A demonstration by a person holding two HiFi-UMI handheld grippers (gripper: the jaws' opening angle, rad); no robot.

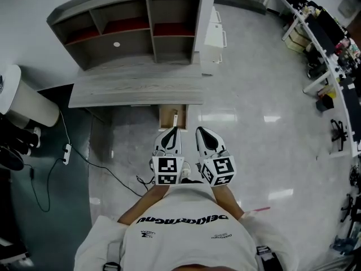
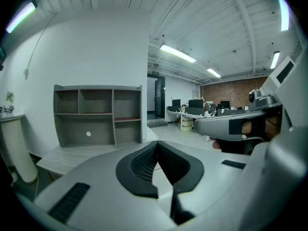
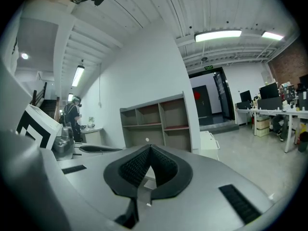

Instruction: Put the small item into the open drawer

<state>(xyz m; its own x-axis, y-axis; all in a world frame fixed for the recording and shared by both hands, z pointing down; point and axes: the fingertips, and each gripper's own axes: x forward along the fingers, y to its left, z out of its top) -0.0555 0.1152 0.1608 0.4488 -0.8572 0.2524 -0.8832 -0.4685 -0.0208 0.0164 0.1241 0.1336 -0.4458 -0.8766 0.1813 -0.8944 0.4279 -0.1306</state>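
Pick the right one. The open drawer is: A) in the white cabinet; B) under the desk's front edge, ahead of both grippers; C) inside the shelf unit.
B: in the head view the open drawer sticks out below the desk, just beyond the left gripper and right gripper.

The head view looks steeply down from high above the grey wooden bench (image 1: 135, 89). The left and right gripper views face nearly level, all three sharing its grey cubbyhole shelf unit (image 2: 96, 114), far off.
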